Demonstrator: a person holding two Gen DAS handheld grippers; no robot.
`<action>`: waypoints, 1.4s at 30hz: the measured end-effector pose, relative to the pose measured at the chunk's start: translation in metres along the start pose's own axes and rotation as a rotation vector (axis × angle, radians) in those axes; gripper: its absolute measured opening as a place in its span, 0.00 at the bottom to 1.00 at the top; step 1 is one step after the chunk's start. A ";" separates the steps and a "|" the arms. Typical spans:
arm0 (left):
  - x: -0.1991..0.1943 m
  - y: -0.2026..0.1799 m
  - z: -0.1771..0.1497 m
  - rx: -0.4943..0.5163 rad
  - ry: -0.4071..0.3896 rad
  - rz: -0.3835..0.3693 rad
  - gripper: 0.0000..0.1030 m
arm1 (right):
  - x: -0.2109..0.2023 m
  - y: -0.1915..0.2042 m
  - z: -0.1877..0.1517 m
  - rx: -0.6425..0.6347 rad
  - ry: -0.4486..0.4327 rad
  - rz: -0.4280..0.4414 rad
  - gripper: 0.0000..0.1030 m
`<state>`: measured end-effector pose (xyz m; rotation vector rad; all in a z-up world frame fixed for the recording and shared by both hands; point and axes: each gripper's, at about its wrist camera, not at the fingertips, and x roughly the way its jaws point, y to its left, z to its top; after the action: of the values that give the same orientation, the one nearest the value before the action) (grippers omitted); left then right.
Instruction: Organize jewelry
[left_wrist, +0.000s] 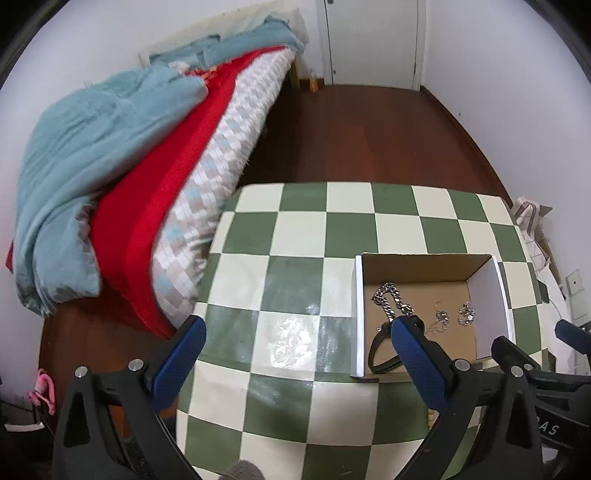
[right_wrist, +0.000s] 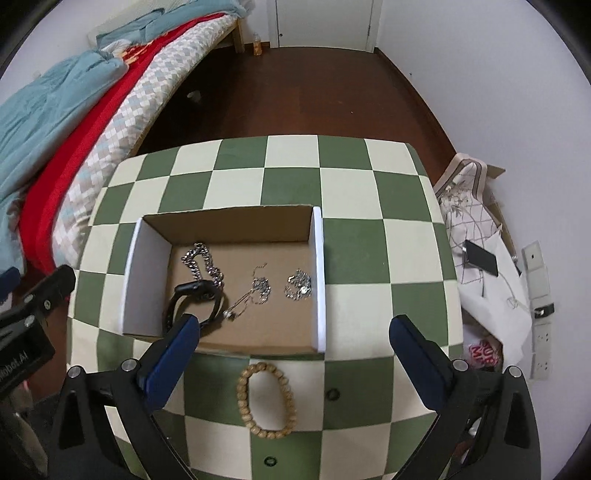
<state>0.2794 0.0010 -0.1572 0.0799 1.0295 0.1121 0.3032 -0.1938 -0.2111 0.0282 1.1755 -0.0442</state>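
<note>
Bead bracelet (right_wrist: 266, 400) before cardboard box (right_wrist: 229, 218)

White letters "AS" stand on the black gripper body (left_wrist: 554, 424) right of the left gripper's fingers; the rest is cut off. In the right wrist view, "obot.AI" reads on the black gripper body (right_wrist: 18, 354) left of the fingers. A red-and-white package (right_wrist: 482, 352) to their right bears illegible letters.
</note>
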 end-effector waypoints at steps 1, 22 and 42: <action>-0.003 0.000 -0.002 0.002 -0.004 0.000 0.99 | -0.004 0.000 -0.003 0.004 -0.005 0.002 1.00; -0.125 0.016 -0.038 -0.009 -0.238 -0.001 0.99 | -0.140 0.005 -0.053 -0.005 -0.265 -0.037 1.00; -0.135 0.037 -0.081 -0.060 -0.274 0.141 0.99 | -0.173 -0.013 -0.113 0.087 -0.298 0.024 1.00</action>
<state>0.1384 0.0207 -0.0796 0.1104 0.7458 0.2534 0.1319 -0.1982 -0.0950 0.1085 0.8743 -0.0754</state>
